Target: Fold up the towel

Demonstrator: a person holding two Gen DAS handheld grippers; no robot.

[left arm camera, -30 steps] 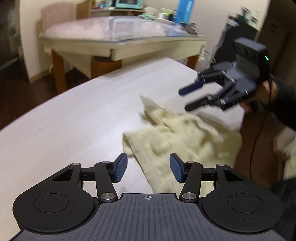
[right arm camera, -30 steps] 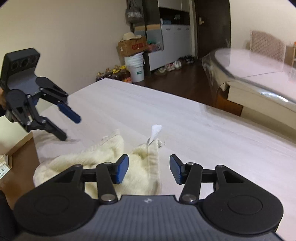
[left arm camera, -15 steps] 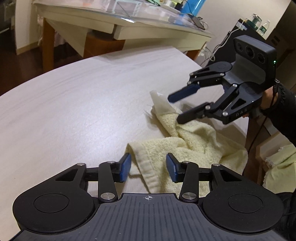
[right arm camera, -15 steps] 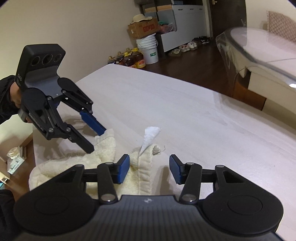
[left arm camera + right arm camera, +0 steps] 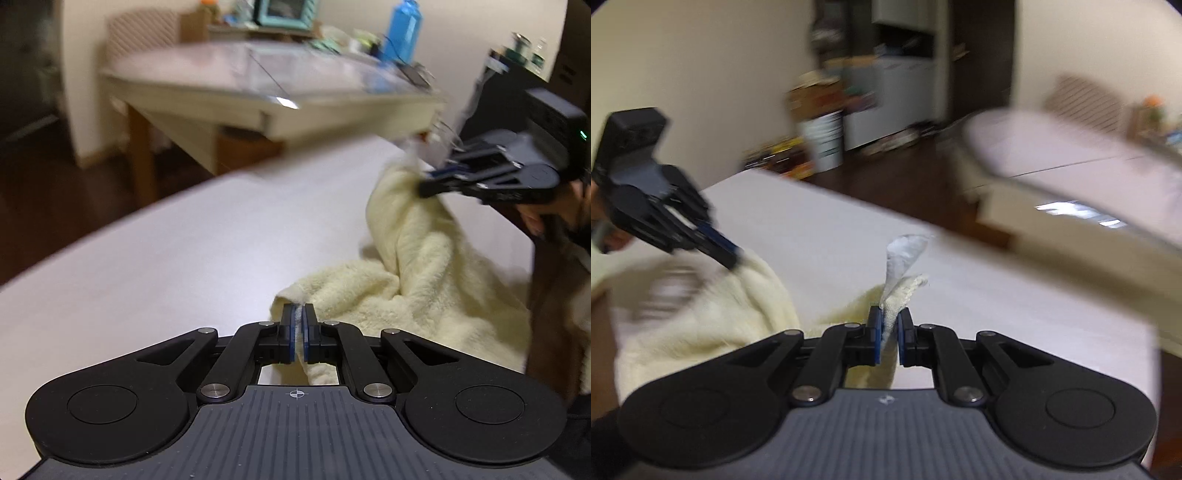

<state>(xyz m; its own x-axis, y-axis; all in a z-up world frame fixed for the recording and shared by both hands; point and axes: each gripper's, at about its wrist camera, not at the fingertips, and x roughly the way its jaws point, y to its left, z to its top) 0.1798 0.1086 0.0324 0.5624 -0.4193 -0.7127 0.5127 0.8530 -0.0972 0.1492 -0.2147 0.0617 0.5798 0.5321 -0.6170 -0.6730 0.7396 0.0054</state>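
A cream terry towel (image 5: 417,273) lies crumpled on the pale table (image 5: 166,251). My left gripper (image 5: 297,314) is shut on one corner of the towel, low over the table. My right gripper (image 5: 889,317) is shut on another corner, with the white care label (image 5: 903,254) sticking up above its pads. In the left wrist view the right gripper (image 5: 428,182) holds its corner raised, and the towel hangs down from it. In the right wrist view the left gripper (image 5: 733,258) grips the towel (image 5: 731,317) at the left.
A second table with a glass top (image 5: 280,88) stands beyond the work table, with a blue bottle (image 5: 404,31) and clutter on it. A white bucket (image 5: 822,142), boxes and bottles sit on the dark floor. The table's right edge is near the towel.
Both grippers were open over the towel; both have now shut on a corner. The right gripper has lifted its corner off the table, pulling the towel up. Both views are blurred by motion.
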